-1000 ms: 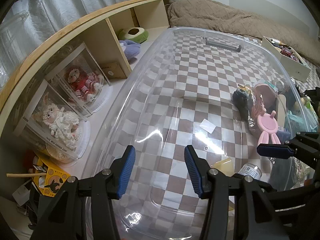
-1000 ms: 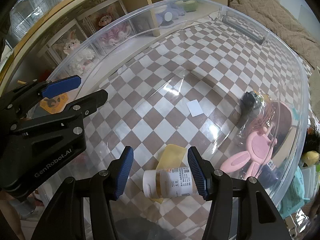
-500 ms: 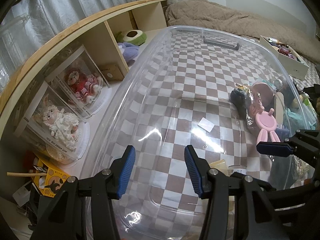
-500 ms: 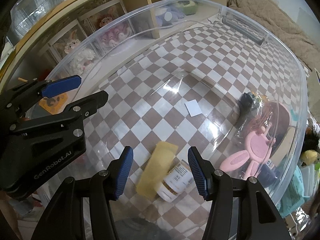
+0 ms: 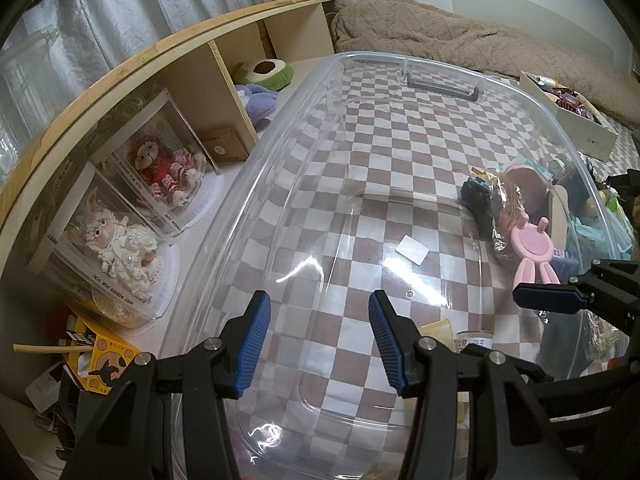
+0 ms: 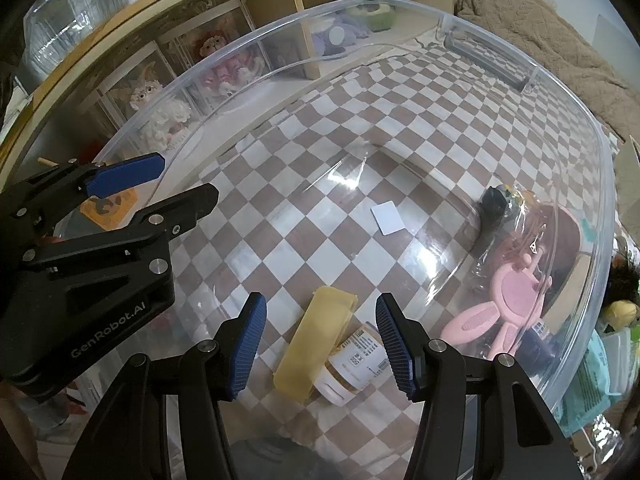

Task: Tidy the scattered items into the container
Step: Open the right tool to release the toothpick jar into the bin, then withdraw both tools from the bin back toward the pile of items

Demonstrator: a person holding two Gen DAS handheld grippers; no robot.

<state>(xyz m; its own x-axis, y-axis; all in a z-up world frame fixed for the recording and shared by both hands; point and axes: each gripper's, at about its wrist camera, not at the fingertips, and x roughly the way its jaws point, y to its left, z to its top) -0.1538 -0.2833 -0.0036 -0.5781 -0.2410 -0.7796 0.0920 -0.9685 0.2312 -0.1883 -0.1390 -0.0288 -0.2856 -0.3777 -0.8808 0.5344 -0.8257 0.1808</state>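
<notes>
While both jaws gape wide, right hand-held gripper point(image 6: 320, 348) above bottle point(image 6: 354, 362) in clear container point(image 6: 600, 184), left hand-held gripper point(image 5: 318, 340) beside.

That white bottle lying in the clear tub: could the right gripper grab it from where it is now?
Probably yes: the right gripper is open, the bottle lies just beyond its fingertips, though a yellow strip overlaps it.
</notes>
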